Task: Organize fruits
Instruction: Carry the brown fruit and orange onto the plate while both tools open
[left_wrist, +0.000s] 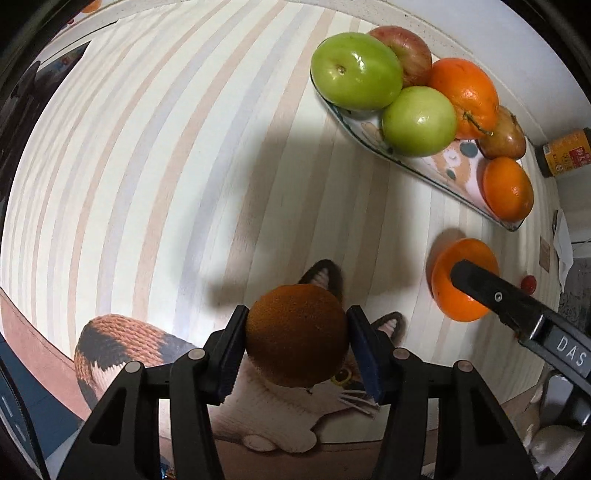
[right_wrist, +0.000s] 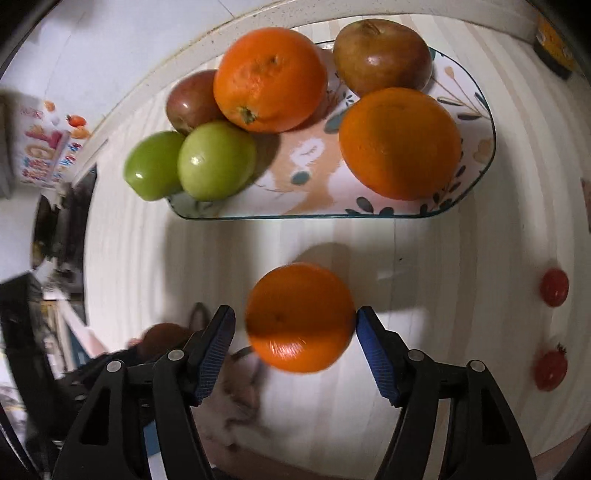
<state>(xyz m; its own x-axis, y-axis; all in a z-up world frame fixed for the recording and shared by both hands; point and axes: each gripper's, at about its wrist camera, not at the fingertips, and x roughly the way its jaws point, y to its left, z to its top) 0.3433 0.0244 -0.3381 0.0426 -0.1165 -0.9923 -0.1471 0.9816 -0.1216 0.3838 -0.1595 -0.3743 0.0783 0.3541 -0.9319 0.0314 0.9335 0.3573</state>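
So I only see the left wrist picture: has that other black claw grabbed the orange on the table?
Observer: Not yet. The right gripper straddles the table orange; one pad touches it, the other shows a gap.
Operator: Any room left on the plate?
Observer: Yes, the plate has a bare middle between the green apple and the front orange.
Operator: One small red thing beyond?
Observer: Two: a small red fruit and a second red fruit nearer.

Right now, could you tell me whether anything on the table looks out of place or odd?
Two small red fruits lie loose on the table's right side, apart from the plate. One green apple overhangs the plate's left rim. Nothing looks spilled or damaged.
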